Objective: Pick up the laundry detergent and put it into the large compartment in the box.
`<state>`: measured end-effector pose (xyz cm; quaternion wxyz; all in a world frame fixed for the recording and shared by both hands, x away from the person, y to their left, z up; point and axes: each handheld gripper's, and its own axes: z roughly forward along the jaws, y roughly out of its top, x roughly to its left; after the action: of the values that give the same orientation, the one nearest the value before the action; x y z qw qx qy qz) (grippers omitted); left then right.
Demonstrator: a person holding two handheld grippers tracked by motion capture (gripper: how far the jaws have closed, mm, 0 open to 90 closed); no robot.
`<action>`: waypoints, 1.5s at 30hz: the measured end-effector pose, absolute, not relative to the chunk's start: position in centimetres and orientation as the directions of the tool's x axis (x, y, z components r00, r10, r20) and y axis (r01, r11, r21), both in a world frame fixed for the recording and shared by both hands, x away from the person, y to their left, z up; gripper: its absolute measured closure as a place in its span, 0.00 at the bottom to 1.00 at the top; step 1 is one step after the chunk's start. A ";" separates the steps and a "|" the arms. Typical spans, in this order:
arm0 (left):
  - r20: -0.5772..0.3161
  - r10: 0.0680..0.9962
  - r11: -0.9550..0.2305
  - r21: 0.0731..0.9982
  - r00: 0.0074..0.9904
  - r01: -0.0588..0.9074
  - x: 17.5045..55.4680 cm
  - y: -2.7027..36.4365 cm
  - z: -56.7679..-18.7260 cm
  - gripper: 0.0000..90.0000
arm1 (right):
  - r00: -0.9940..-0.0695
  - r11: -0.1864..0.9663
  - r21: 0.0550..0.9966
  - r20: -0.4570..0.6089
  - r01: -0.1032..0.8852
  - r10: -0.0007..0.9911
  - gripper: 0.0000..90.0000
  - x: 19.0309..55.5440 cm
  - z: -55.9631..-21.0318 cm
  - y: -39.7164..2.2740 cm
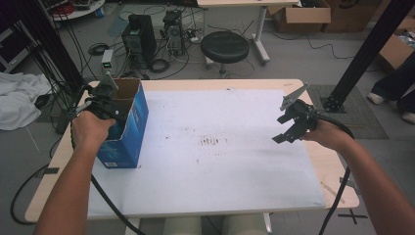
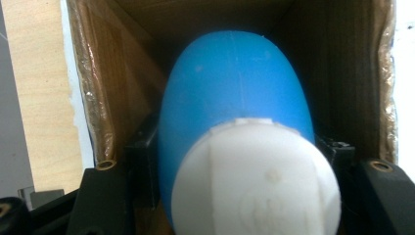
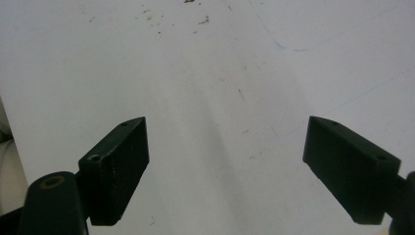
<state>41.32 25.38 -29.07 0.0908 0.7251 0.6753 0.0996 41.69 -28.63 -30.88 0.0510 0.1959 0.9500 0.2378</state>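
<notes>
Now left claw (image 1: 104, 95) clamped on blue egg-shaped object (image 2: 235, 93) with white cap (image 2: 254, 181), held inside open blue carton (image 1: 128, 128) at worktop's (image 1: 303, 85) left edge. Right claw (image 3: 227, 171) spread wide, empty, hovering above white sheet (image 3: 205, 73).

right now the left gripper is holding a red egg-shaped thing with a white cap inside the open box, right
Not quite: the egg-shaped thing is blue, not red. The left gripper view shows the left gripper clamped on it, white cap nearest the camera, inside the open box.
</notes>
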 end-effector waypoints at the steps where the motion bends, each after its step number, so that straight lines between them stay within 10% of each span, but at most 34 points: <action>1: 0.020 0.998 -0.070 0.268 0.067 0.961 41.3 25.4 -29.1 0.42 | -0.918 0.811 0.470 -0.002 0.349 0.396 0.19 41.7 -30.9 -28.6; 45: -0.021 0.998 -0.051 0.346 0.062 0.937 40.4 26.7 -26.1 0.32 | -0.924 0.817 0.469 -0.004 0.336 0.382 0.19 41.1 -30.2 -28.1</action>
<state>40.39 26.70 -26.11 0.1352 0.7161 0.6754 0.1129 41.15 -28.08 -30.24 0.0491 0.1887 0.9519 0.2365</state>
